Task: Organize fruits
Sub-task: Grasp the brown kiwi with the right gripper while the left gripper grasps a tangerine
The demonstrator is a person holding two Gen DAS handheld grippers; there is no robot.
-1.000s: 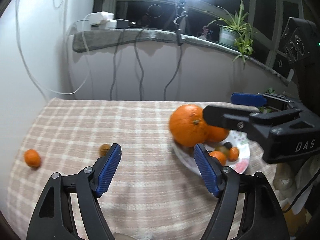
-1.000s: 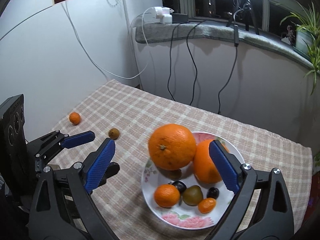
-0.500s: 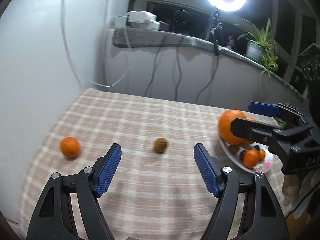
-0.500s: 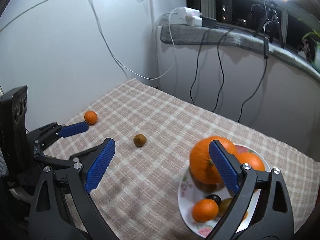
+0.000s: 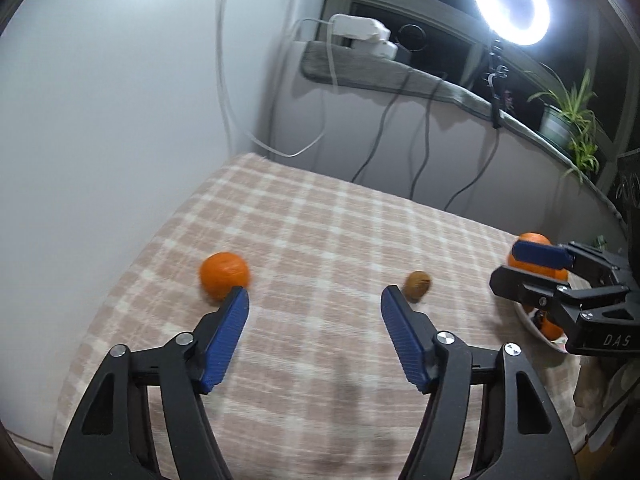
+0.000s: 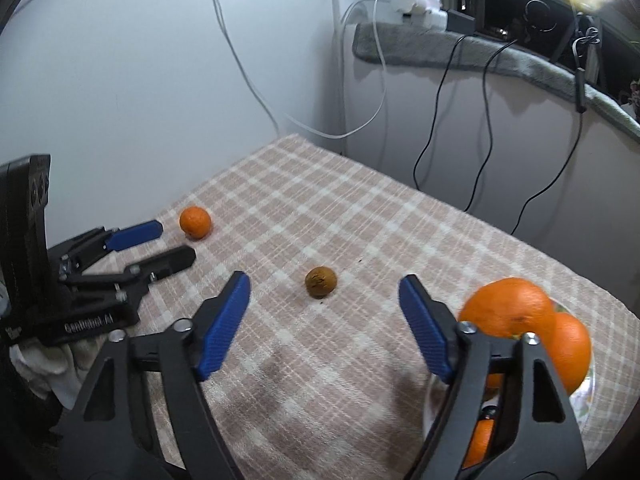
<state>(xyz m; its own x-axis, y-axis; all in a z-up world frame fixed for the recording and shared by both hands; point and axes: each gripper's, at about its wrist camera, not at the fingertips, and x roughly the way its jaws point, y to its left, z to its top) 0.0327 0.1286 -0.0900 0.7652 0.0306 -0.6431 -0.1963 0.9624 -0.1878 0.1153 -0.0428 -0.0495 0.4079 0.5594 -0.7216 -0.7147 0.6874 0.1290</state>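
Near the bench's left edge sat a small round tangerine [image 5: 223, 276], a brown fruit [image 6: 321, 282] mid-cloth with bare cloth around, both tools [image 5: 315, 318] [image 6: 324, 312] closing, empty.

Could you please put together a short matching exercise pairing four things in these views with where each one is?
Things:
1. small orange
2. brown fruit
3. large orange
4. ring light

Places:
A. on the plate
B. above the window ledge
C. on the cloth, just ahead of the left gripper
D. mid-cloth, ahead of the right gripper

Pairs: 1-C, 2-D, 3-A, 4-B
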